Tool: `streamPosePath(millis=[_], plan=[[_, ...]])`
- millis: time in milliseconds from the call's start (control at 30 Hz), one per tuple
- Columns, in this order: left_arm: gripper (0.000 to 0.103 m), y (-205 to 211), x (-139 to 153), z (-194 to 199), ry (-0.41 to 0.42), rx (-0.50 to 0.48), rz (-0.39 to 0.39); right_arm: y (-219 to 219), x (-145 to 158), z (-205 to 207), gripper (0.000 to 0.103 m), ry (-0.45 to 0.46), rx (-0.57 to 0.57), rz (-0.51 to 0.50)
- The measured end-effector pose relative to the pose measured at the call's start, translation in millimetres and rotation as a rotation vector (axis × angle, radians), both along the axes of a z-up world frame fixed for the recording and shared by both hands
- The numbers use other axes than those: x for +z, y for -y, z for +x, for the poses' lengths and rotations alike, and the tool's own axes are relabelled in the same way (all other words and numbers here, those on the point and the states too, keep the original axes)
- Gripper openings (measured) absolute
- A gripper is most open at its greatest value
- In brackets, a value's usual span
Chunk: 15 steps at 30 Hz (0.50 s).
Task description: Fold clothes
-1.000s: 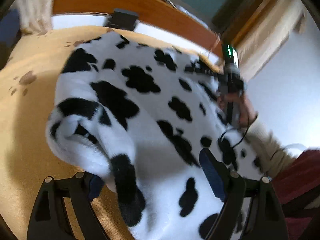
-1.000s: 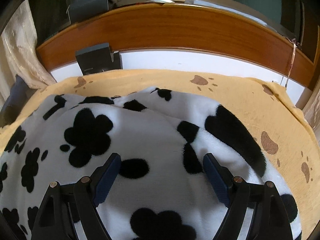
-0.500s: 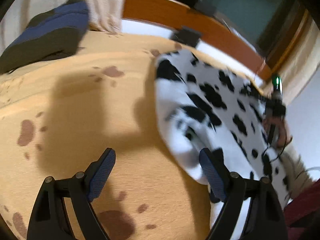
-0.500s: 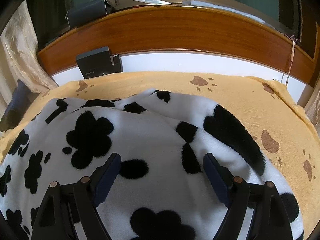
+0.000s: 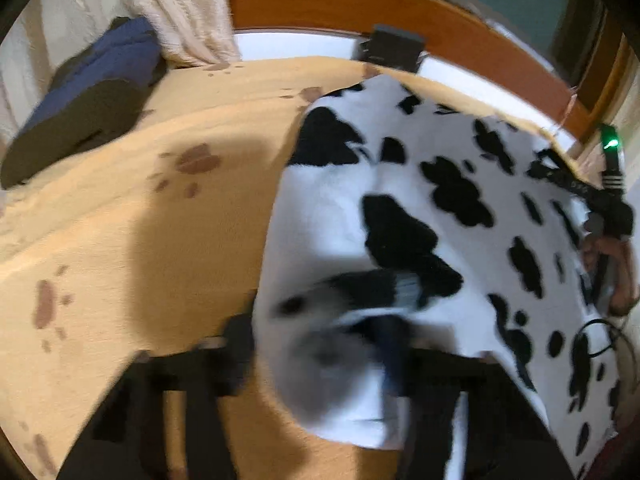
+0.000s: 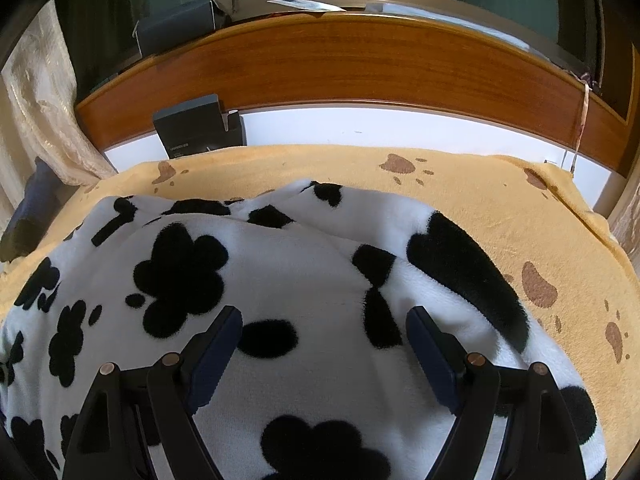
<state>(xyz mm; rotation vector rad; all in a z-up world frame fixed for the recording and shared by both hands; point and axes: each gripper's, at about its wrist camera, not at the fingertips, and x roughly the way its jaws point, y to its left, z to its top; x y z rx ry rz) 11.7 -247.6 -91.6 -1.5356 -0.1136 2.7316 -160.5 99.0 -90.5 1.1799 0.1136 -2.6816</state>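
Note:
A white fleece garment with black cow spots (image 5: 400, 208) lies spread on a tan blanket with brown paw prints (image 5: 160, 240). My left gripper (image 5: 316, 340) is at the garment's near left corner. Its jaws are closing, and a bunched fold of the fleece fills the gap between them; the picture there is blurred. My right gripper (image 6: 324, 320) hovers open over the garment (image 6: 280, 280) on its right side, the fleece lying flat below the pads. In the left wrist view a person's hand (image 5: 616, 256) holds that right gripper at the far right.
A wooden headboard (image 6: 360, 64) runs along the back, with a dark box (image 6: 192, 128) leaning against it. A blue and dark folded item (image 5: 88, 104) and a cream curtain (image 5: 180, 8) sit at the back left. Bare blanket (image 6: 540, 220) shows right of the garment.
My left gripper swung from over the bare blanket back to the garment's corner and its fingers drew together around the fleece. The right gripper stayed still and open.

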Motion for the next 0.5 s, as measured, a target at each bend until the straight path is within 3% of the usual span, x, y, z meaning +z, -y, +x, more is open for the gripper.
streamPosePath(millis=[33, 200, 333, 400, 433, 500], plan=[[0.014, 5, 3, 2, -0.003, 0.029, -0.03, 1, 0, 0, 0.086, -0.002, -0.004, 0.014], [0.014, 18, 32, 11, -0.075, 0.111, -0.192, 8, -3, 1, 0.086, -0.004, -0.002, 0.082], [0.017, -33, 54, 14, -0.195, 0.023, -0.684, 10, -7, -1, 0.086, 0.012, -0.002, 0.128], [0.021, -68, 52, 18, -0.278, -0.041, -1.069, 11, -8, -2, 0.086, 0.02, 0.001, 0.141], [0.024, -79, 50, 20, -0.314, -0.06, -1.222, 11, -9, -3, 0.086, 0.022, 0.003, 0.152], [0.028, -75, 59, 20, -0.317, -0.044, -1.258, 12, -9, -3, 0.086, 0.021, 0.009, 0.168]])
